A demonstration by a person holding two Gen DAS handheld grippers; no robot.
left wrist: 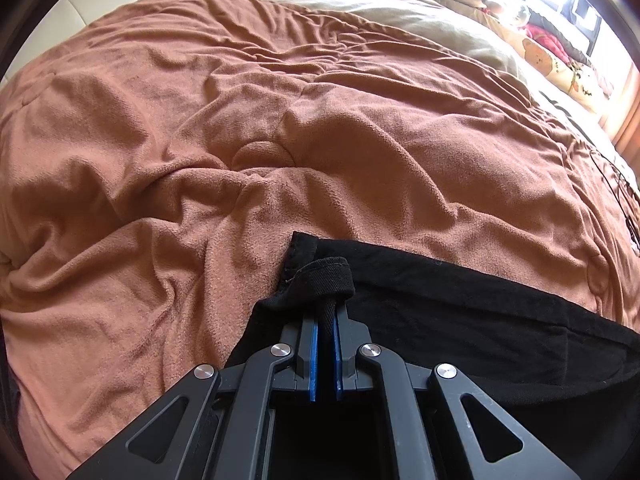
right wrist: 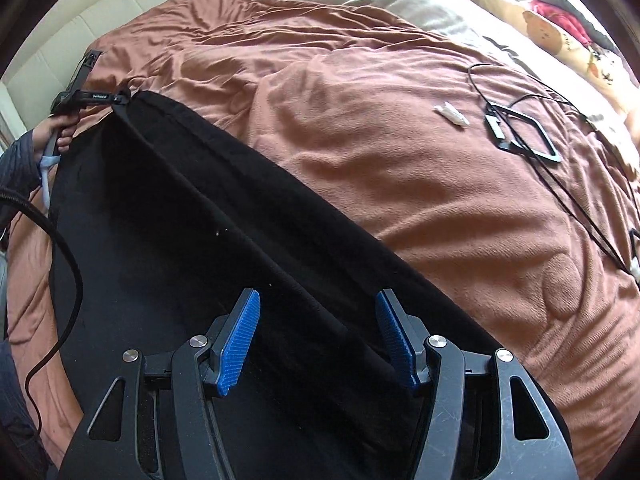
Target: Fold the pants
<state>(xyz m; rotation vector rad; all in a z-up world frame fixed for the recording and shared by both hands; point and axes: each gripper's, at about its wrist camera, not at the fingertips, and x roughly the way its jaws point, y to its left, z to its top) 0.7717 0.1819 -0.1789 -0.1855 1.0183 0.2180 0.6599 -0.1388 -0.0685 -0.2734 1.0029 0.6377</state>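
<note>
With the left gripper [left wrist: 325,312] clamped on one corner of the black pants [right wrist: 208,208] and the right gripper [right wrist: 318,340] hanging with jaws apart over the far end (nothing pinched), the unheld fabric could sag and bunch on the bed [right wrist: 400,184] if lifted.

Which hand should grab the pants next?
The right. Its gripper is open, with the black pants edge running between its fingers. The left gripper is busy, already shut on a pants corner.
</note>
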